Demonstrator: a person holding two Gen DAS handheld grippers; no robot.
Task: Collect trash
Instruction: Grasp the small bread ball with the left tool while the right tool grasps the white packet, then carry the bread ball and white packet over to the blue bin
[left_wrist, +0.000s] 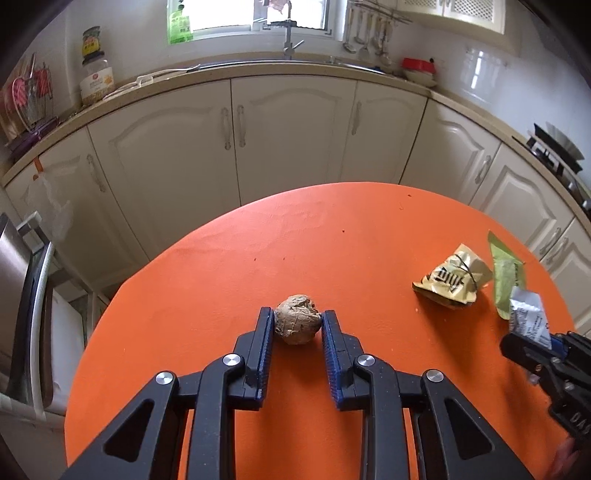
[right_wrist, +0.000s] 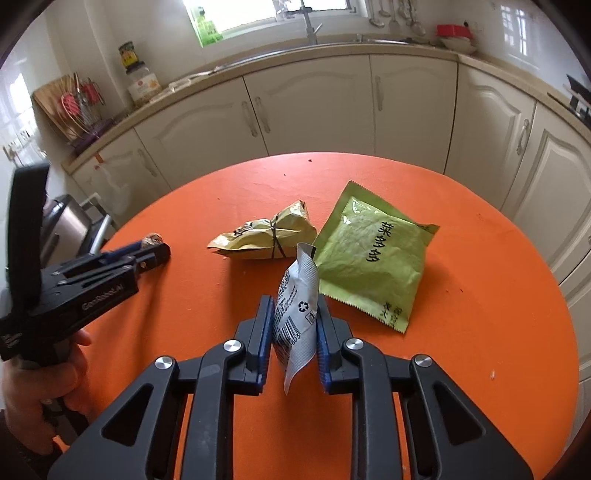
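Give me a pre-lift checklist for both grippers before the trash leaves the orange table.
1. Left gripper closed on the brown crumpled ball: ok, both pads touch its sides.
2. Right gripper closed on the silver wrapper: ok, pinched between the pads.
3. Silver wrapper free of the green packet: cannot tell, its top edge overlaps the packet's corner in the right wrist view.
4. Ball clear of other trash: ok, bare orange table all around it.
5. Remaining trash accounted for: ok, green packet and tied yellow wrapper lie on the table.
6. Bin location known: not ok, no bin clearly visible in either view.
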